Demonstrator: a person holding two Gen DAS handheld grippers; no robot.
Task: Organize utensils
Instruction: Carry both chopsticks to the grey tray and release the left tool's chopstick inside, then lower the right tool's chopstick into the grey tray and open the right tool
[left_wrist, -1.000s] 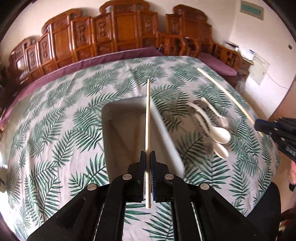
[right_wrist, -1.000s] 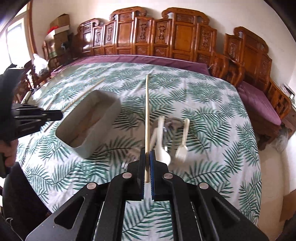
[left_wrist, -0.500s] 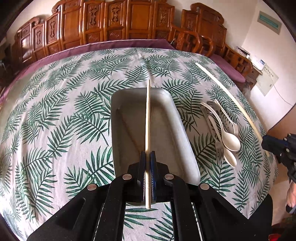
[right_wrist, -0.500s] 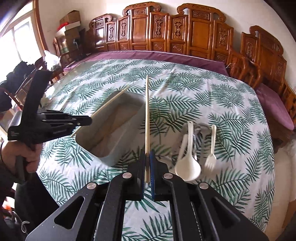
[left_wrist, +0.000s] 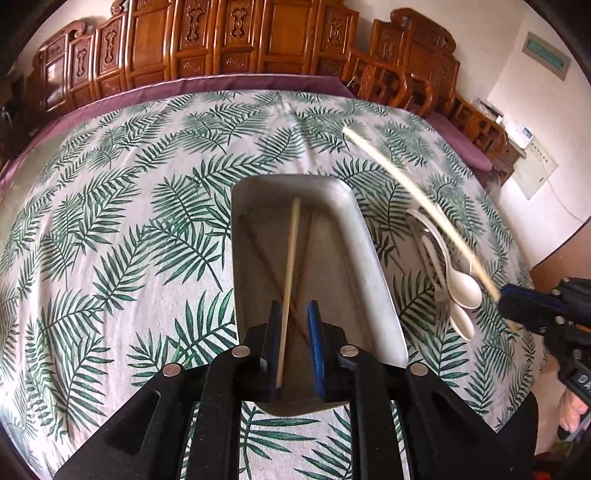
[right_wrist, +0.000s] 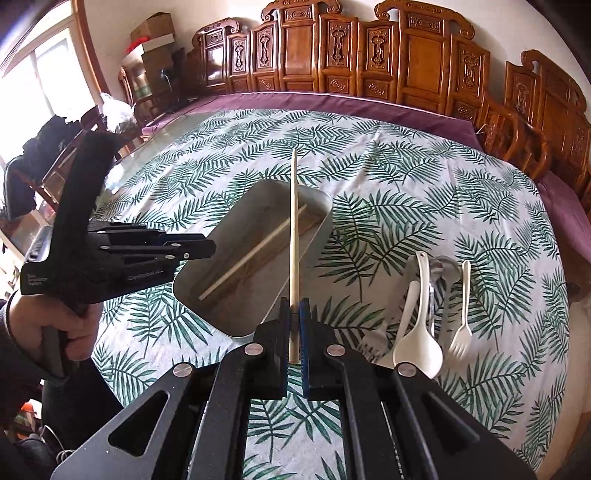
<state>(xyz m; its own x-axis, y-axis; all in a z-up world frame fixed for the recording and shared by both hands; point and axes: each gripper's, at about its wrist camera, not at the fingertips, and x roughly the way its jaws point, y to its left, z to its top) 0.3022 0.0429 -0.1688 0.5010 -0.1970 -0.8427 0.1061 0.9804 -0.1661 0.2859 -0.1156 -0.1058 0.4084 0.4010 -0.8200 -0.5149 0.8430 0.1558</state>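
Note:
A grey oblong tray (left_wrist: 373, 266) (right_wrist: 207, 273) sits on the leaf-print tablecloth. My left gripper (left_wrist: 293, 314) is open right over its near end. A light wooden chopstick (left_wrist: 290, 258) (right_wrist: 255, 254) lies in the tray between the spread fingers, on top of two dark chopsticks (left_wrist: 258, 247). My right gripper (right_wrist: 294, 310) is shut on a second light chopstick (right_wrist: 293, 229) (left_wrist: 417, 199) and holds it in the air at the tray's right side.
White plastic spoons (right_wrist: 415, 332) (left_wrist: 458, 280), a white fork (right_wrist: 461, 325) and metal cutlery (right_wrist: 443, 277) lie in a heap right of the tray. Carved wooden chairs (right_wrist: 406, 55) ring the far side of the table.
My left gripper has opened and let its chopstick drop into the tray. My right gripper has moved closer to the tray with its chopstick.

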